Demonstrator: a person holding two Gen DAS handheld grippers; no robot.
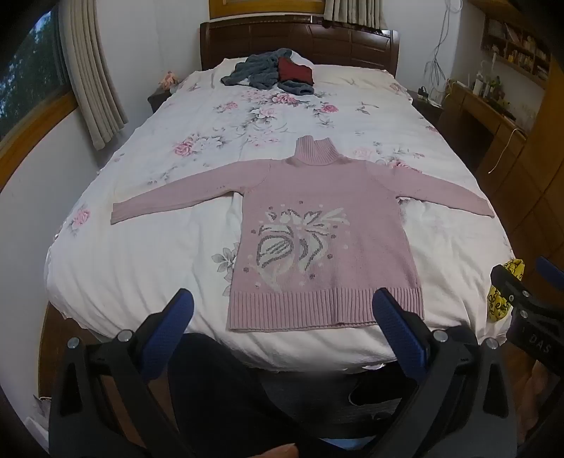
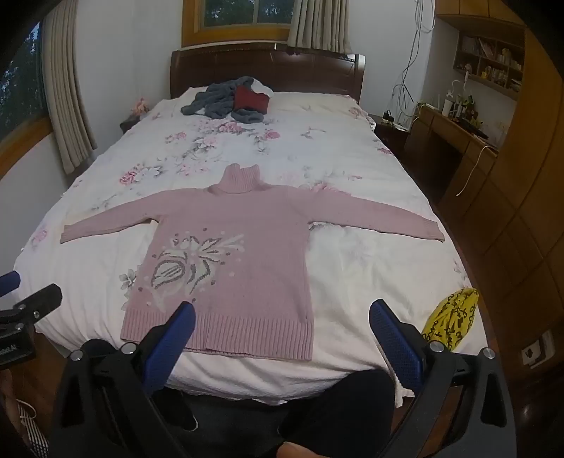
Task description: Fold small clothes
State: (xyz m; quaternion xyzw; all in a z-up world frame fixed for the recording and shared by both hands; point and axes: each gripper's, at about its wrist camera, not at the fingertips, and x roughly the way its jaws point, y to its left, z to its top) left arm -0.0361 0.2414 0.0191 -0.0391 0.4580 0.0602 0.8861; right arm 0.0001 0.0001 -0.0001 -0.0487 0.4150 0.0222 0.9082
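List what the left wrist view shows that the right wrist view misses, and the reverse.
Only the left wrist view: the right gripper at its right edge, partly hiding the yellow cloth.

Only the right wrist view: the window above the headboard, a wall socket, and the left gripper's body at its left edge.

Both: the pink sweater spread flat on the bed, sleeves out, and the grey and red clothes near the headboard.

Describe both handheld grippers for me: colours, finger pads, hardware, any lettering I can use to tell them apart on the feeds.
Both look alike: the left gripper and right gripper have black angular frames, silver round bolts at the pivots, and two fingers faced with textured blue pads. In the left wrist view, white lettering reading "DAS" shows on the right gripper's black body. No cables are visible. Dark trousers show below.
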